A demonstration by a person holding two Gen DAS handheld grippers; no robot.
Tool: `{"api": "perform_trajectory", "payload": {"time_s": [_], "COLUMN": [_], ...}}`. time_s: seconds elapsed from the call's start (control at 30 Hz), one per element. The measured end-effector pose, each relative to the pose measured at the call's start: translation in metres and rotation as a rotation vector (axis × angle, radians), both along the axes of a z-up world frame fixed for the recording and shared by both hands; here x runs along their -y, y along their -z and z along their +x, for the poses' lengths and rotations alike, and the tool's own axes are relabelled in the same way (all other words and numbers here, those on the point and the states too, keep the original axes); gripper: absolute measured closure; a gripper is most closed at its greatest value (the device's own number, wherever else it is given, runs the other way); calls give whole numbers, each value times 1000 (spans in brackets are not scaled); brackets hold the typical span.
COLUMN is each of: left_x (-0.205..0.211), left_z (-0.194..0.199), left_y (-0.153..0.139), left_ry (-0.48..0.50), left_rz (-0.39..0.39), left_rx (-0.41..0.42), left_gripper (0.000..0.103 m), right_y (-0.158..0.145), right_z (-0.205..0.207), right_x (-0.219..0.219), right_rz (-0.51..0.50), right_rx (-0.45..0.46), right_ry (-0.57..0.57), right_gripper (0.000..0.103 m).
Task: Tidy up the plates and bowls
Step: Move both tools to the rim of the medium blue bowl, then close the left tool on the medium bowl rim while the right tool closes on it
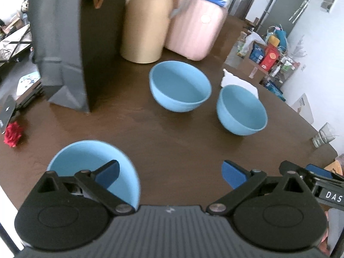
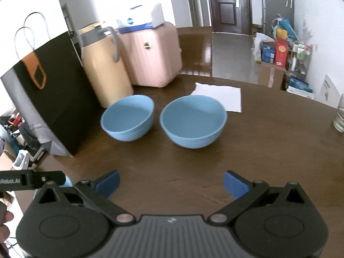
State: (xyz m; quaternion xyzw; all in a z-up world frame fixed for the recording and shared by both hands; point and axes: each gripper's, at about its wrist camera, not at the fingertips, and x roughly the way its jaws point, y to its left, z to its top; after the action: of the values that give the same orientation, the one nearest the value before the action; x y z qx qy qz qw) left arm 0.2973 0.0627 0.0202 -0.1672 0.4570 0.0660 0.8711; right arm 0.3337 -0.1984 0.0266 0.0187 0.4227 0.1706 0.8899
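Both tongs are seen spread wide with nothing gripped: the left gripper (image 1: 171, 173) is held above the near part of the table (image 1: 172, 133), the right gripper (image 2: 171, 183) just beside it over bare wood. Three blue bowls are to be gathered and no plates are shown. The near bowl (image 1: 90, 161) is found close to the table's near edge, under the left gripper's left finger (image 1: 108, 171), though touch cannot be told. The middle bowl (image 1: 179, 86) is set toward the table's centre, and the right bowl (image 1: 241, 109) stands just beside it, apart from it, overlapping a white napkin (image 2: 217, 95)

No bowl is nested yet, so the work is judged to be at a reach between placements. For the next move a rim would have to be straddled by one pair of fingers, closed upon and lifted clear, then lowered into a neighbouring bowl

Open wood is left between the near bowl and the far pair. Room is bounded behind by a dark paper bag (image 1: 73, 43), a tan jug (image 1: 148, 23) and a pink case (image 1: 193, 28), all standing close to the middle bowl. A glass (image 2: 340, 116) is kept near the right edge, and a red rose (image 1: 13, 134) lies at the left edge
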Motion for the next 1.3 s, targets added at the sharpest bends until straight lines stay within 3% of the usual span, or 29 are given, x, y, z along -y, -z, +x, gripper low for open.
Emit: {"api": "perform_trajectory", "payload": {"time_s": [0.57,0.83,1.03,1.13,1.3], "left_x": [57,80,92,94,94], "left_z": [81,135,172,187,205], "left_y": [4,21,46,59,78], "left_ry": [62,38,18,1,-18], "left_rz": [15,8,1,-3,-14], "left_rx": [-34,-92,-143,-175,-220], "left_gripper": [0,0,1,11,25], "right_y": [-6,13,41,55,75], "right_z": [78,136,179,193,211], "right_x": [48,49,41,34,28], "right_rz": [-76,-138,-153,-157,-138], "right_rx": [7,-33,-103,-127,-171], "right_ry": [48,36,29,18,21], "right_gripper": [0,1,13,18,36]}}
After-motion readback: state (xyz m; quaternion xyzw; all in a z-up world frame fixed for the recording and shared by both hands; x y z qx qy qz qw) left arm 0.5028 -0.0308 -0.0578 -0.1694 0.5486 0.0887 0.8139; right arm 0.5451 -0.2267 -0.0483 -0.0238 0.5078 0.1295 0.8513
